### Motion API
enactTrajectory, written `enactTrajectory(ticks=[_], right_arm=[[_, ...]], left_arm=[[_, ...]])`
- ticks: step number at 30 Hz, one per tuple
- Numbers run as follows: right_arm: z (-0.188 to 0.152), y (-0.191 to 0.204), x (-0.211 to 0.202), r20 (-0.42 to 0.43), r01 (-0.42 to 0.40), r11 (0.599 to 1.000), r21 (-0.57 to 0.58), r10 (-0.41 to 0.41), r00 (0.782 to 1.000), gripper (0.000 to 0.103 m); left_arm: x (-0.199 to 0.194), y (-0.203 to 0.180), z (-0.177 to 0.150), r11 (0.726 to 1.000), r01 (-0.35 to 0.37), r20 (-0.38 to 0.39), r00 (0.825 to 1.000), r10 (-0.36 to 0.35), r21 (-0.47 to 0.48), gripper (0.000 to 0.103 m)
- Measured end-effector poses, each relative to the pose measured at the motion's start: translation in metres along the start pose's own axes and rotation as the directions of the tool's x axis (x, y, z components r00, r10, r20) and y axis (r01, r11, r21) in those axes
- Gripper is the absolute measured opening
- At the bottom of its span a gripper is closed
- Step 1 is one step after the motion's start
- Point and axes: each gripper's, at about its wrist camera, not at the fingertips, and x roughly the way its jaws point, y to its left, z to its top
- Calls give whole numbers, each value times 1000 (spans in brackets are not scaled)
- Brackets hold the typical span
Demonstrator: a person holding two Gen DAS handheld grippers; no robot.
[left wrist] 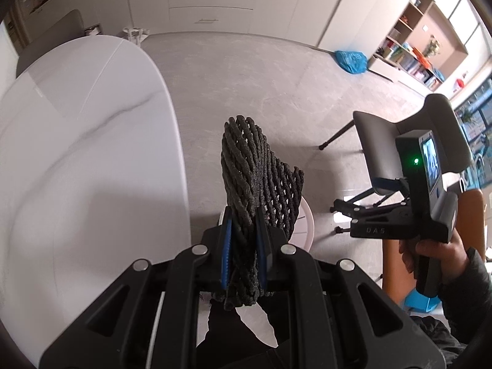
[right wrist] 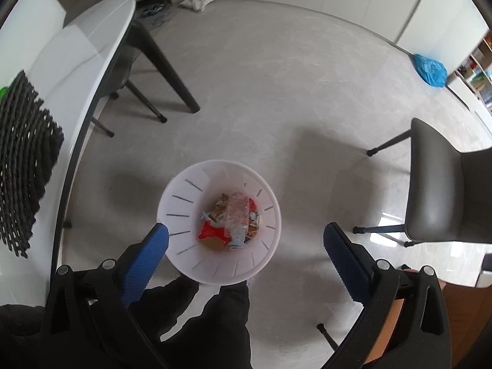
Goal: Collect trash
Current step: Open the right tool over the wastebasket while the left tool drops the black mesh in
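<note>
table: white marble top (left wrist: 77, 153) left of both tongs | bin: white wastebasket (right wrist: 184, 190) under right gripper (right wrist: 246, 240), wrappers inside, jaws spread, nothing between | trash: black foam fruit net (left wrist: 258, 172) pinched in left gripper (left wrist: 244, 246)

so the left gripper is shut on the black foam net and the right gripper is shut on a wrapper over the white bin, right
Not quite. The left gripper is indeed shut on the black foam net, but the right gripper is open and empty over the white bin, as the right wrist view shows; the wrappers already lie inside the bin.
</note>
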Motion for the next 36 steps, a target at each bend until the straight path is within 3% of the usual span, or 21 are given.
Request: enactTrajectory(ticks=[7, 12, 13, 14, 16, 20, 25, 28, 36], right_arm=[[-5, -14, -7, 19, 15, 999, 35, -16, 1000, 100], [-6, -29, -13, 28, 29, 998, 62, -31, 999, 100], [-7, -31, -12, 29, 32, 997, 64, -33, 999, 100], [-7, -33, -12, 28, 35, 997, 68, -37, 999, 100], [-7, -37, -12, 27, 35, 997, 75, -37, 999, 100], [-10, -39, -11, 25, 34, 996, 78, -36, 999, 100], [-9, -39, -12, 24, 30, 997, 73, -31, 999, 100], [-7, -38, -13, 28, 27, 997, 66, -29, 999, 100], [6, -21, -16, 45, 4, 1000, 21, -5, 999, 100]], left_arm=[[22, -16, 2, 995, 34, -55, 998, -29, 91, 13], [83, -36, -4, 975, 110, -226, 972, -65, 195, 16], [95, -39, -6, 969, 125, -254, 965, -68, 212, 28], [110, -42, -9, 965, 131, -287, 956, -62, 229, 57], [126, -45, -12, 959, 122, -299, 953, -41, 255, 78], [147, -47, -13, 956, 118, -329, 944, -25, 267, 79], [142, -38, -8, 975, 99, -286, 957, -38, 201, 84], [128, -30, -7, 982, 65, -231, 973, -23, 175, 87], [77, -6, 6, 996, -24, -118, 992, 35, 86, 91]])
